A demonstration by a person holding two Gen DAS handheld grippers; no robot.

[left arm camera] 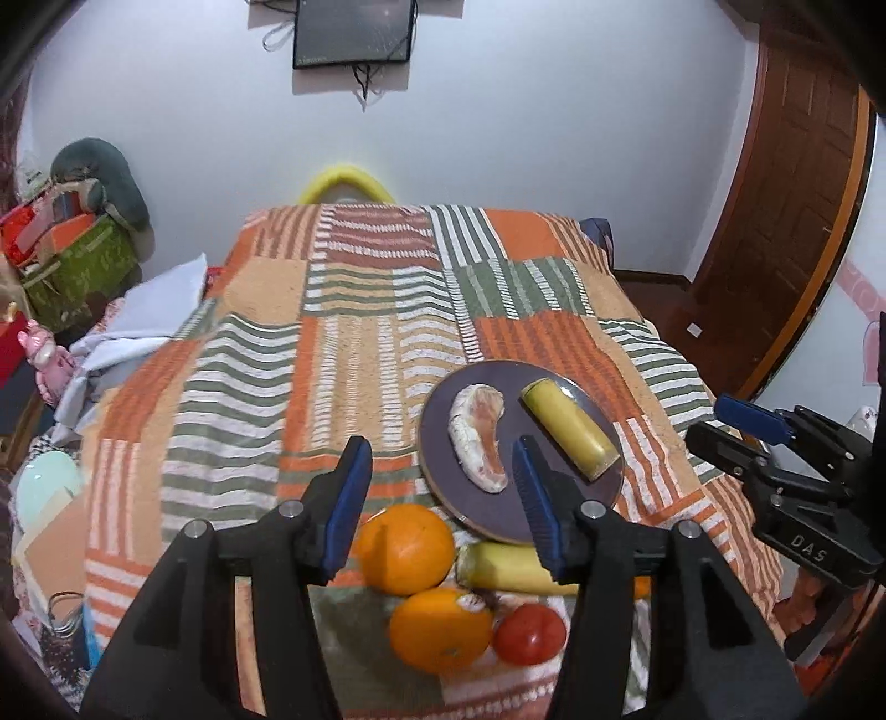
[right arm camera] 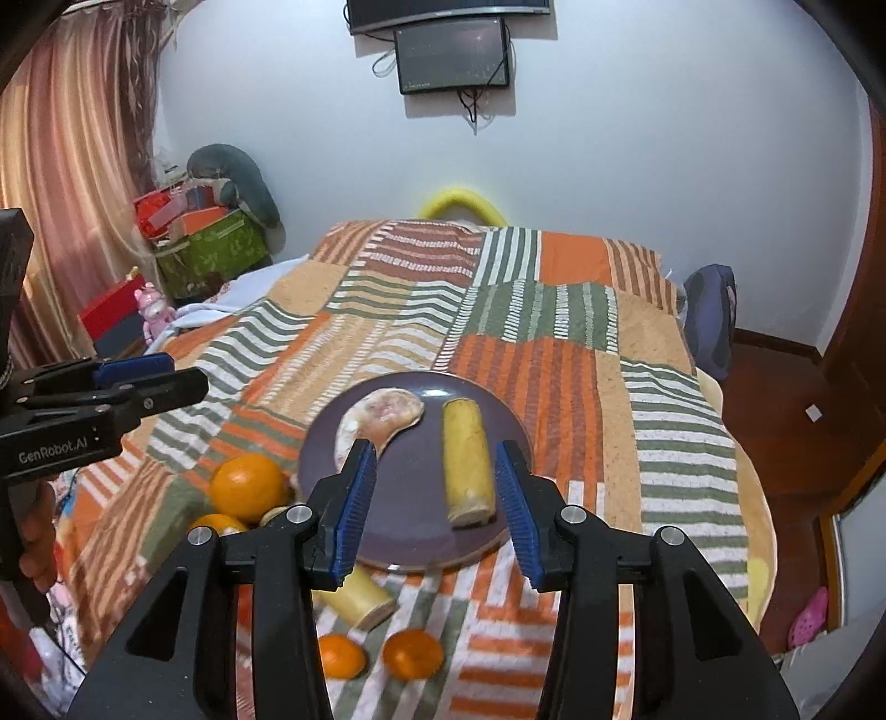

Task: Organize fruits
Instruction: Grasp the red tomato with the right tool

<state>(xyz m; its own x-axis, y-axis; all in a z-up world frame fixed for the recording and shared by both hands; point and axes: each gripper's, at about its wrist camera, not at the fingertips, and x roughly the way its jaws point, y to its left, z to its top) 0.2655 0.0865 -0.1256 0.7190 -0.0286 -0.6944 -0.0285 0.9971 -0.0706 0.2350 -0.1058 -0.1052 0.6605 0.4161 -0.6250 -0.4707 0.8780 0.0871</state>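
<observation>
Judging by its firm, smooth, rollable skin, the round orange fruit (left arm camera: 404, 548) lying on the striped patchwork blanket (left arm camera: 332, 354) beside the dark purple plate (left arm camera: 443, 432) wants gripping across its middle, both the left gripper (left arm camera: 440, 501) and right gripper (right arm camera: 434, 495) gaping wide, empty.

Left wrist view: taken from above the near edge of the bed, facing forward along the left gripper (left arm camera: 440, 493) toward the far wall. Right wrist view: taken from slightly rightward, along the right gripper (right arm camera: 437, 487), similarly close. The purple plate (left arm camera: 554, 437) (right arm camera: 410, 498), striped blanket (left arm camera: 354, 332) (right arm camera: 554, 332) and wall screen (left arm camera: 354, 33) (right arm camera: 451, 55) are shared.
</observation>
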